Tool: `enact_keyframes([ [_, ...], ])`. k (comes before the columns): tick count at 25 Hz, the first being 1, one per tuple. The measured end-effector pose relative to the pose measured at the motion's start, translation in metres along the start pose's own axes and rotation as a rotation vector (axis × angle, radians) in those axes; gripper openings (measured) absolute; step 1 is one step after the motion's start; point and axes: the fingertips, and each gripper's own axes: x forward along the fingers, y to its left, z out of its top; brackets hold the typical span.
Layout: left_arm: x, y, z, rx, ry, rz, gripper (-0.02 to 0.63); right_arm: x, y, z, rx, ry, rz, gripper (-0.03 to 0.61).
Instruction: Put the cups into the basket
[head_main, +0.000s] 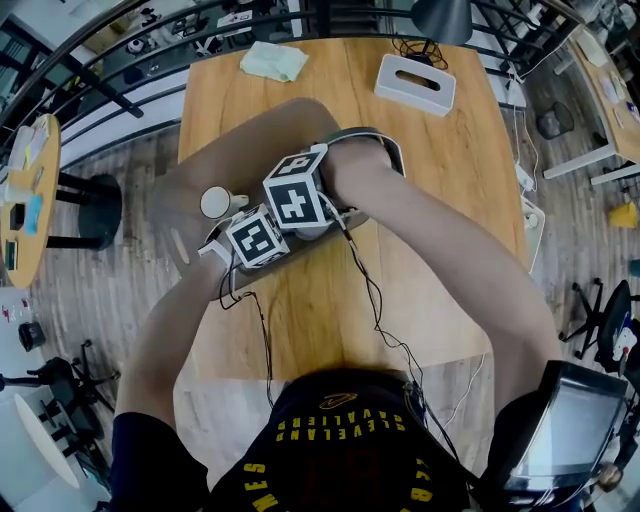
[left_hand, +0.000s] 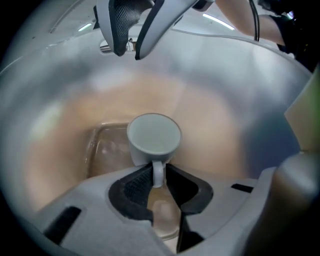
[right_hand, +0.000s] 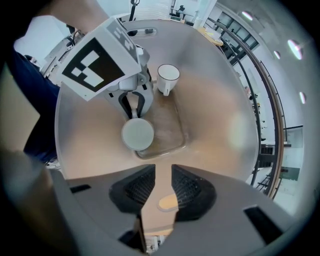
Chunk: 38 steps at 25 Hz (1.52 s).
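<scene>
**A:** Where is the cup you are carrying?

**B:** Your left hand-held gripper (left_hand: 157, 181) has it. The jaws stand narrow, pinched on the handle. The cup (left_hand: 153, 134) sits mouth up, low inside the basket (left_hand: 240, 75), over its clear floor. Whether it touches that floor, I cannot tell.

**A:** And your other hand?

**B:** Your right hand-held gripper (right_hand: 162, 187) is empty. Its jaws stand moderately apart with nothing between them. It points steeply down into the basket, just beside the left one.

**A:** Is there another cup?

**B:** Yes, a second cup (right_hand: 168, 78), white and upright, with its handle toward your grippers. It stands just beyond the held cup, near the far corner of the clear floor. Whether it is inside the basket wall or just outside it, I cannot tell.

**A:** And the basket itself?

**B:** It rests around the middle of the wooden worktop (head_main: 330, 300), under both your hands, with its grey rim showing past your right wrist in the head view.
</scene>
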Motion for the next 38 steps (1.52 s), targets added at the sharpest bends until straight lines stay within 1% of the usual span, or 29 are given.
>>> enact_keyframes([
  [2,0.0,-0.004,-0.007,-0.019,0.039,-0.013,0.111,0.0,0.0,0.0,0.002,-0.001,-0.002,0.109],
  [3,0.0,-0.004,-0.01,-0.032,0.051,-0.014,0.129,0.0,0.0,0.0,0.002,-0.002,-0.004,0.109],
  [6,-0.003,-0.001,-0.015,-0.052,0.059,0.001,0.146,0.0,-0.001,0.001,0.008,-0.015,-0.012,0.107],
  [10,-0.012,0.009,-0.013,-0.04,0.052,0.043,0.169,-0.006,-0.007,0.001,0.03,-0.042,-0.04,0.101],
  [13,-0.017,0.015,-0.014,-0.038,0.044,0.068,0.17,-0.015,-0.012,0.004,0.066,-0.089,-0.058,0.094],
  [16,-0.032,0.027,-0.01,-0.021,0.021,0.146,0.17,-0.026,-0.013,0.007,0.111,-0.141,-0.068,0.085],
  [19,-0.054,0.039,-0.005,-0.04,-0.015,0.234,0.17,-0.04,-0.012,0.008,0.152,-0.182,-0.089,0.071],
  [23,-0.097,0.054,0.013,-0.048,-0.127,0.377,0.169,-0.06,-0.008,0.006,0.22,-0.231,-0.127,0.052],
  [26,-0.136,0.058,0.029,-0.052,-0.219,0.469,0.168,-0.078,-0.006,0.001,0.272,-0.262,-0.165,0.047],
  [28,-0.161,0.053,0.037,-0.052,-0.275,0.519,0.167,-0.092,-0.002,-0.003,0.306,-0.281,-0.195,0.044],
  [31,-0.196,0.034,0.047,-0.055,-0.368,0.574,0.161,-0.115,0.011,-0.009,0.36,-0.319,-0.235,0.04],
  [34,-0.236,0.017,0.061,-0.051,-0.5,0.618,0.141,-0.144,0.015,-0.02,0.438,-0.376,-0.323,0.036],
  [36,-0.255,-0.004,0.066,-0.055,-0.588,0.626,0.105,-0.159,0.022,-0.028,0.502,-0.417,-0.389,0.035],
  [37,-0.262,-0.015,0.067,-0.054,-0.626,0.627,0.081,-0.164,0.027,-0.034,0.533,-0.434,-0.414,0.035],
  [38,-0.267,-0.028,0.068,-0.052,-0.66,0.626,0.071,-0.168,0.034,-0.039,0.563,-0.45,-0.43,0.034],
])
